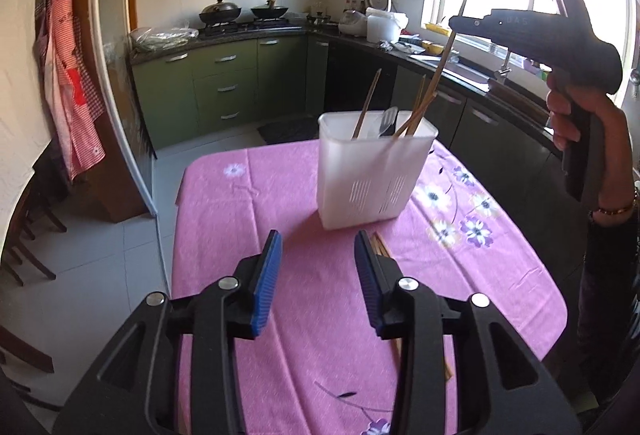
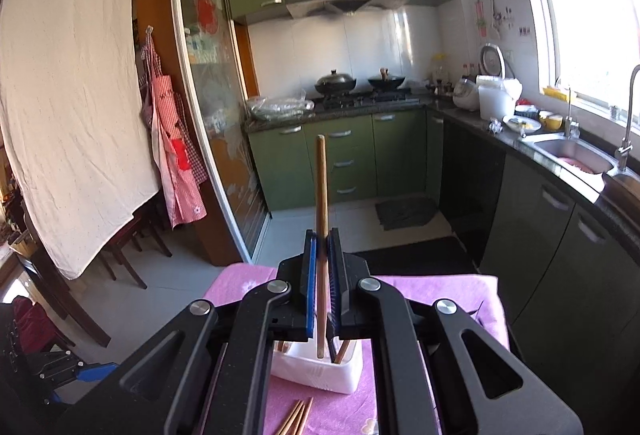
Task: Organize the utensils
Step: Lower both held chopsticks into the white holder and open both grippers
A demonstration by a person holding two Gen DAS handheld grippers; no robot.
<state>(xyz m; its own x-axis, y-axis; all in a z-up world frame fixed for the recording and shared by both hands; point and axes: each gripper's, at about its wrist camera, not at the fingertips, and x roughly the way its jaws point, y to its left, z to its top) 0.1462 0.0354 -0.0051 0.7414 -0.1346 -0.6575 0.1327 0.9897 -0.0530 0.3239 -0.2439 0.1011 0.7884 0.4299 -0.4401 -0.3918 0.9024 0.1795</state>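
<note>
The right gripper (image 2: 322, 255) is seen clamped on one chopstick (image 2: 321, 195), its jaws pressed flat against the shaft. The chopstick is held close to upright, and its lower tip is seen just above the mouth of the holder (image 2: 320, 375), or just inside it; which cannot be told. From the left wrist view the same gripper (image 1: 456, 23) is seen raised above and to the right of the holder (image 1: 372, 175), the chopstick (image 1: 438, 71) slanting down toward the holder's right end. The stick's long axis is thus nearly aligned with the opening below it, so the coming move is judged to be a short lowering and a release.

The left gripper (image 1: 316, 279) is held partly open, with nothing between its blue pads (image 1: 266, 275). It is pointed at the holder from the near side, above the pink cloth (image 1: 240, 215). Loose chopsticks (image 1: 380, 247) lie on the cloth just before the holder, beside the left gripper's right finger and partly hidden by it. Their long axes run toward the holder. The left gripper is the nearer one to them, so they are judged to be its next pick.

Inside the holder, several chopsticks and a dark utensil (image 1: 388, 121) are already stood leaning.
</note>
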